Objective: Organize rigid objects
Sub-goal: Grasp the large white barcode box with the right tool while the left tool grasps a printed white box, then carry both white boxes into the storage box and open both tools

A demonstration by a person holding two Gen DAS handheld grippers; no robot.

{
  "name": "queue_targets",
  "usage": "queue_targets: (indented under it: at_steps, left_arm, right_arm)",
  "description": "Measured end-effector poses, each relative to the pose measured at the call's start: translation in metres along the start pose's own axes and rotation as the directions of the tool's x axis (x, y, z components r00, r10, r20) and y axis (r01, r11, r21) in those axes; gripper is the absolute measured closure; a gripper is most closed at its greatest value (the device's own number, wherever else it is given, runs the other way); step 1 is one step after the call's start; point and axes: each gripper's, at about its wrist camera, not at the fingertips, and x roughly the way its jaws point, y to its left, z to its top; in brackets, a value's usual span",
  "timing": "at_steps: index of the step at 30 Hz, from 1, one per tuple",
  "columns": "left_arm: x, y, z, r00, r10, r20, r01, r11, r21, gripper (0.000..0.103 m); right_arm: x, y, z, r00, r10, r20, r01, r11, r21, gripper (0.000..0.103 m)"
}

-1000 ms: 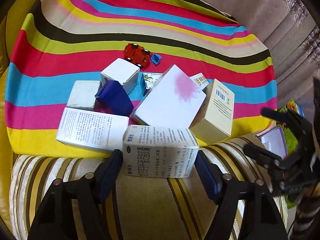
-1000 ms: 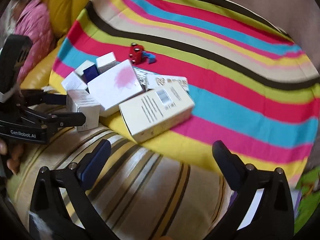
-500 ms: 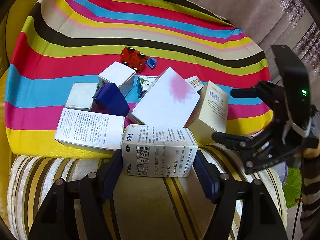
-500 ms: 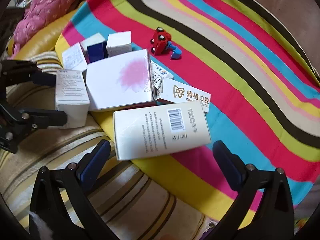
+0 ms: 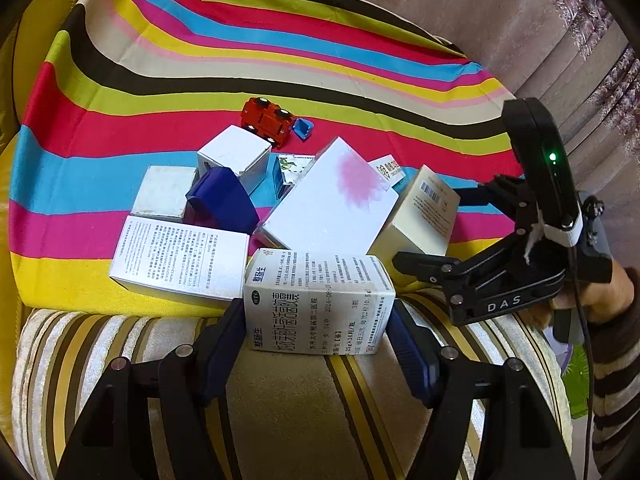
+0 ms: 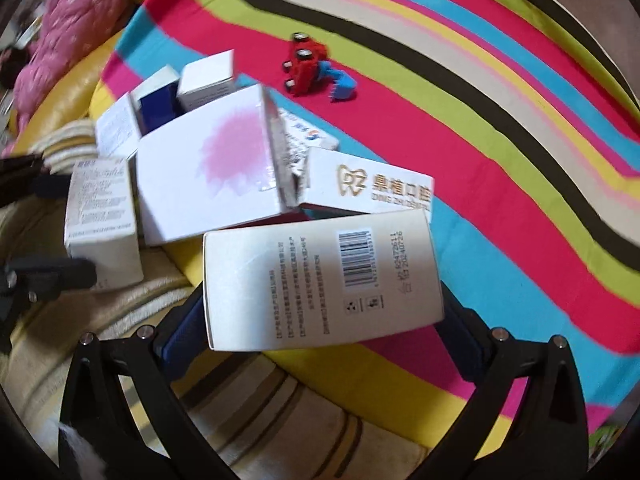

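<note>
Low in the left wrist view, the left gripper [image 5: 318, 344] has its jaws clamped on a printed medicine box [image 5: 318, 300]. In the right wrist view, the right gripper [image 6: 320, 344] straddles a barcode box [image 6: 320, 280]; jaws apart, at the striped cloth's [image 6: 520, 160] lower edge.

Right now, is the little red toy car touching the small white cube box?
Touching, as far as the left wrist view shows: the red toy car lies tipped against the white cube box's far top corner, no cloth between.
</note>
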Motion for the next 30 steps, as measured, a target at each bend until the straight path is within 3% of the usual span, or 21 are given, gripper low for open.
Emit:
queue_targets:
  at_steps: [9, 19, 24, 30]
  left_arm:
    - [-0.008, -0.012, -0.002, 0.999, -0.013, 0.041, 0.012, 1.0, 0.022, 0.032]
    - [-0.007, -0.04, -0.004, 0.998, -0.028, 0.063, 0.023, 0.997, 0.067, 0.032]
    - [-0.008, -0.059, -0.004, 0.997, -0.031, 0.064, 0.025, 0.995, 0.097, 0.032]
    - [-0.008, -0.078, -0.007, 0.998, -0.029, 0.057, 0.02, 0.99, 0.143, 0.032]
  right_arm:
    - [-0.035, 0.003, -0.029, 0.992, -0.104, 0.067, 0.087, 0.973, 0.212, 0.002]
    - [-0.077, -0.002, -0.071, 0.954, -0.259, 0.15, 0.163, 0.87, 0.465, 0.002]
    - [-0.101, -0.007, -0.093, 0.938, -0.31, 0.158, 0.191, 0.838, 0.512, 0.002]
    - [-0.111, -0.011, -0.116, 0.936, -0.317, 0.151, 0.185, 0.811, 0.554, 0.002]
